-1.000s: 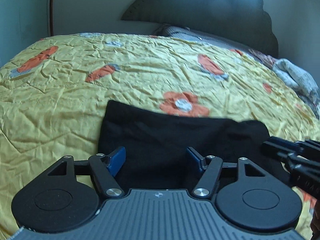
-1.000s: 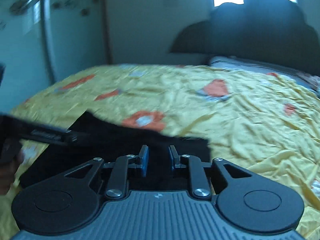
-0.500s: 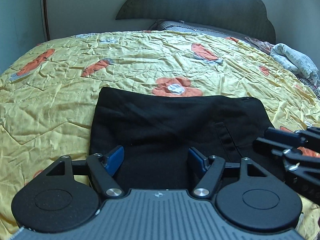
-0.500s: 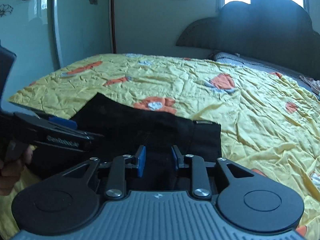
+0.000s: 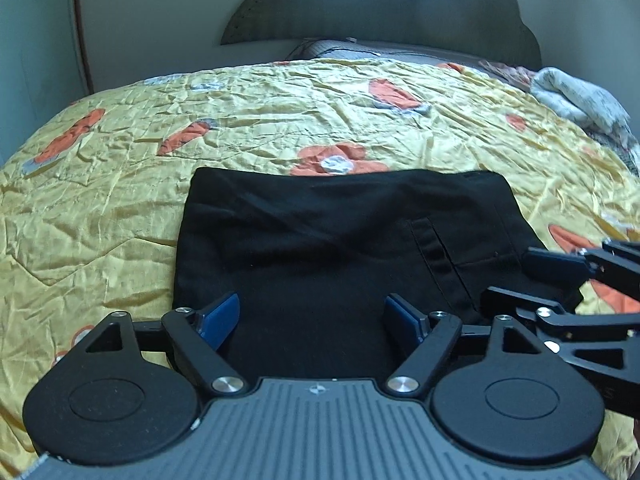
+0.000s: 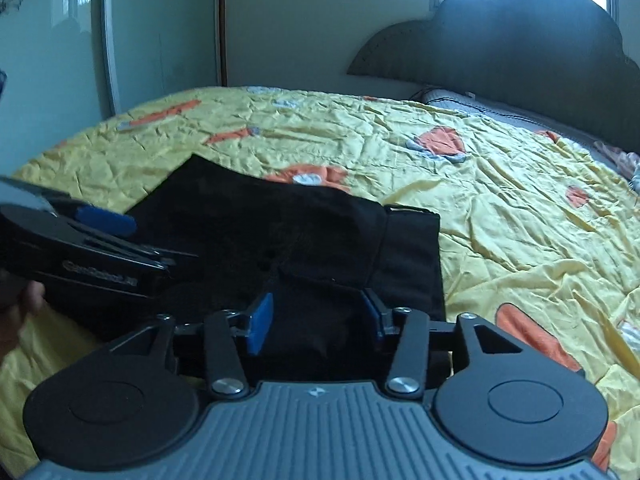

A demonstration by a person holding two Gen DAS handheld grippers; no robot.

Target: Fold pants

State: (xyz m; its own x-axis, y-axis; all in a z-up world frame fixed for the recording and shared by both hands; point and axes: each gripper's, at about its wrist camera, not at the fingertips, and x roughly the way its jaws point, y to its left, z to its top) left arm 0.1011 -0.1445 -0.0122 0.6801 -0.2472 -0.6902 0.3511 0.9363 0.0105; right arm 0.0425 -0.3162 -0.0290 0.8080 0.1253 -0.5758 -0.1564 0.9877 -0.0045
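**Nearly folded: both grippers released over the black pants**

Evidently the fold is at a late stage. The pants (image 5: 320,240) lie as a compact black rectangle on the yellow flowered bedspread (image 5: 100,200), near the edge of the bed closest to the cameras, with the waistband and a pocket seam toward the right side in the left wrist view. In the right wrist view a thicker layer appears to sit over the near part of the cloth, which suggests at least one fold is already laid down (how many layers there are cannot be told from here).

The left gripper (image 5: 312,316) hovers over the near edge of the pants with its blue pads spread wide and nothing between them. The right gripper (image 6: 316,316) is likewise spread, its fingers straddling black fabric at the near right part without pinching it; whether the pads touch the cloth is unclear.

By my judgement, the step in hand is a release or regrasp between folds. The next move would call for each gripper to close on a corner or edge of the same side, lift together, and carry it across evenly so the layers do not slide or bunch.

No containers are visible; only a pale bundle of cloth (image 5: 580,100) lies at the far right of the bed, beside the dark headboard (image 5: 380,8).
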